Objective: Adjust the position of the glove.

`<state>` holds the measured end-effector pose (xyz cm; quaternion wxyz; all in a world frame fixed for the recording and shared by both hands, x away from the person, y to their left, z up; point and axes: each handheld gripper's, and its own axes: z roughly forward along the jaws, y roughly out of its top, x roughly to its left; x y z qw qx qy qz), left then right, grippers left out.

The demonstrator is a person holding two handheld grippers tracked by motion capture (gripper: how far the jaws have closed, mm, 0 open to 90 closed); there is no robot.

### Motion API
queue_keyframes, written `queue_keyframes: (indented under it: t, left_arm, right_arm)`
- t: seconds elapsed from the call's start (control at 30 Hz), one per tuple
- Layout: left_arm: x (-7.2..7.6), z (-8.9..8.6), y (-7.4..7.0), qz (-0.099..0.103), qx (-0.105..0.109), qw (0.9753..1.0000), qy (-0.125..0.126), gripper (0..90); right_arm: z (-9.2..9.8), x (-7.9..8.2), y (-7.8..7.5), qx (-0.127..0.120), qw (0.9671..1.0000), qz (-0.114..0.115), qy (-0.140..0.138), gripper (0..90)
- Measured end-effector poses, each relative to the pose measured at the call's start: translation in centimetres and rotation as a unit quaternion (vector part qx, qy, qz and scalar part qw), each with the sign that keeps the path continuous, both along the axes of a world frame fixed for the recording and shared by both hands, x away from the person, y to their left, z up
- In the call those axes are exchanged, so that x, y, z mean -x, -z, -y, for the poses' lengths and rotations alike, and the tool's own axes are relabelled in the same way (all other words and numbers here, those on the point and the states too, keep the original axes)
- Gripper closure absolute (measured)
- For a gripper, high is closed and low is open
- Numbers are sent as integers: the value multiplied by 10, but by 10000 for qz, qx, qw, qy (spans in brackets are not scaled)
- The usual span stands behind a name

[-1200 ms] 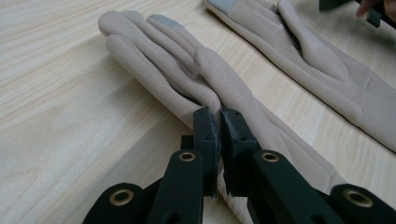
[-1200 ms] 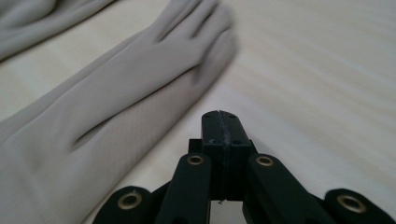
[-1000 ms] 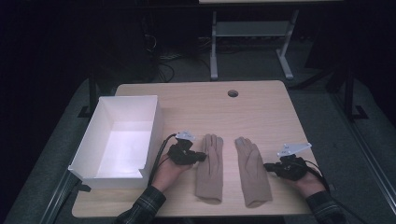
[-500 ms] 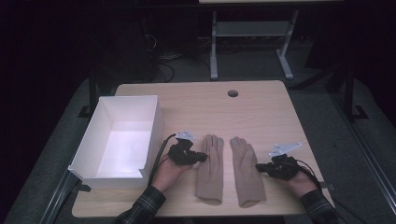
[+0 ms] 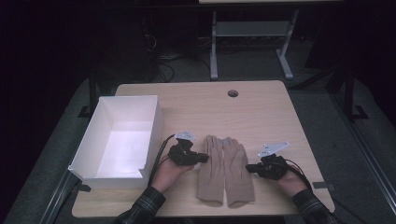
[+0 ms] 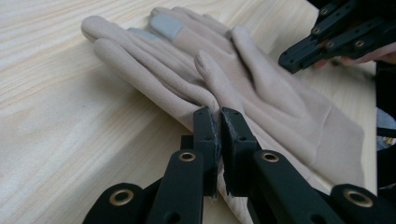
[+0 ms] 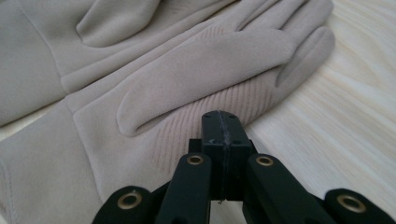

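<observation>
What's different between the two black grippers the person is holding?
The left gripper has beige fabric of the left glove pinched between its jaws. The right gripper has its jaws pressed fully together with no fabric visible between them, its tip at the edge of the right glove. Both are black, hand-held and point inward at the gloves.

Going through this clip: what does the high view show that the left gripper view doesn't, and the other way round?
High view: the white box, the table's cable hole and both plaid sleeves.

Left gripper view: the left gripper with its jaws almost closed at a glove's edge, and a grey fingertip patch.

Both: the tan gloves lying side by side on the wooden table, and the right gripper.
</observation>
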<state>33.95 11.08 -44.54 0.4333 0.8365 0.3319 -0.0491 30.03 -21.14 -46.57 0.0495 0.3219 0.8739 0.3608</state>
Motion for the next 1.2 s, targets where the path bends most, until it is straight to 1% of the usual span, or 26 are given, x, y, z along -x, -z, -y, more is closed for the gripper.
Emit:
queue_keyframes:
  t: [0.03, 0.07, 0.17, 0.2, 0.23, 0.27, 0.33, 0.5, 0.57, 0.63, 0.7, 0.73, 0.77, 0.87, 0.9, 0.93, 0.97, 1.03, 1.07, 1.1, 1.2]
  left_arm:
    - [0, 0, -1, 4, 21, 10000, 21, 850]
    - [-1, 0, -2, -1, 73, 10000, 21, 849]
    - [-1, -1, -6, 23, 88, 9999, 42, 849]
    - [-1, -1, -9, 24, 167, 9998, 52, 849]
    - [-1, -1, -9, 24, 167, 9998, 52, 849]
    - [-2, -1, -10, 22, 220, 9997, 47, 849]
    - [-2, 0, -14, 35, 280, 9996, 58, 849]
    - [-5, 3, -19, 70, 364, 9992, 117, 849]
    - [-6, 6, -21, 48, 432, 9990, 98, 849]
    - [-7, 9, -22, 55, 452, 9989, 109, 849]
    - [-7, 12, -22, 53, 485, 9987, 118, 849]
    - [-7, 14, -23, 61, 466, 9988, 155, 849]
    - [-8, 16, -22, 56, 470, 9987, 168, 849]
    - [-8, 19, -21, 41, 455, 9988, 194, 849]
    - [-9, 20, -21, 44, 449, 9988, 202, 849]
    - [-9, 21, -20, 2, 473, 9987, 180, 849]
    - [-10, 22, -19, 16, 463, 9987, 195, 849]
    - [-11, 25, -18, -33, 475, 9987, 198, 849]
    - [-12, 28, -17, -39, 467, 9987, 210, 849]
    - [-13, 31, -15, -36, 437, 9987, 274, 848]
    - [-13, 36, -13, -66, 436, 9986, 291, 848]
  right_arm:
    - [-1, -1, 0, -3, 10000, 28, -47, 898]
    - [-4, -1, 0, -18, 10000, -1, -49, 898]
    - [-7, -1, 0, -43, 10000, -18, -74, 898]
    - [-10, -1, 0, -34, 9999, -22, -101, 898]
    - [-10, -1, 0, -34, 9999, -22, -101, 898]
    - [-11, -2, 1, -64, 9999, 4, -135, 898]
    - [-14, -2, 1, -57, 9999, -14, -152, 898]
    - [-22, -3, 1, -68, 9998, -14, -193, 898]
    - [-26, -4, 1, -91, 9997, -29, -208, 898]
    - [-29, -5, 2, -93, 9996, -3, -264, 898]
    - [-34, -6, 2, -112, 9995, -32, -279, 898]
    - [-35, -6, 1, -114, 9996, -41, -261, 898]
    - [-39, -8, 2, -125, 9994, -14, -323, 898]
    - [-45, -8, 1, -108, 9994, -16, -332, 898]
    - [-45, -8, 1, -108, 9994, -16, -332, 898]
    - [-47, -9, 2, -124, 9993, -2, -356, 898]
    - [-48, -9, 2, -133, 9993, -33, -334, 898]
    - [-50, -10, 2, -136, 9992, -2, -372, 898]
    - [-51, -10, 2, -141, 9993, -22, -351, 898]
    - [-53, -10, 2, -149, 9992, -9, -372, 898]
    - [-53, -10, 2, -142, 9992, 8, -384, 898]
